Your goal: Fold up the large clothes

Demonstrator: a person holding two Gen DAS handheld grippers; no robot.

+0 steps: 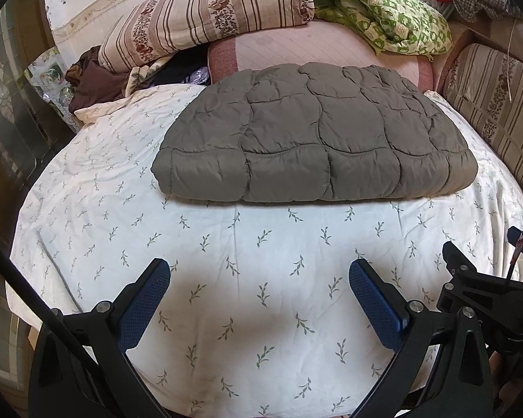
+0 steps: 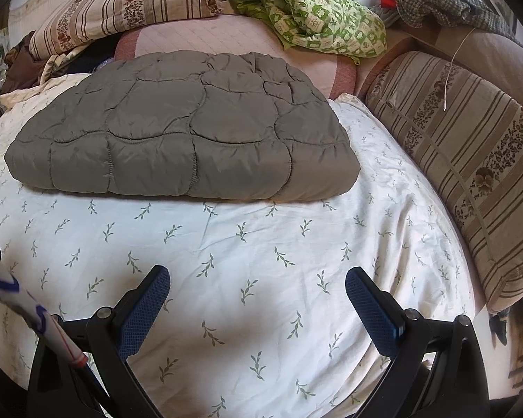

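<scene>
- The folded grey quilted coat [image 1: 313, 132] [image 2: 181, 139] lies mid-frame on the leaf-print sheet [image 1: 261, 278] [image 2: 261, 261], well beyond both sets of jaws.
- Left gripper [image 1: 259, 299] and right gripper [image 2: 258, 299]: jaws spread wide, holding nothing.
- One coat; two striped floral pillows [image 1: 205, 10] [image 2: 470, 160]; one green patterned blanket [image 1: 383, 10] [image 2: 313, 14].
- Only the right view shows a white stick with blue marks [image 2: 24, 310], lower left.

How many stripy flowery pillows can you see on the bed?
2: one striped pillow lies at the far left by the headboard, another striped pillow leans along the right side. More may hide under the pile.
</scene>
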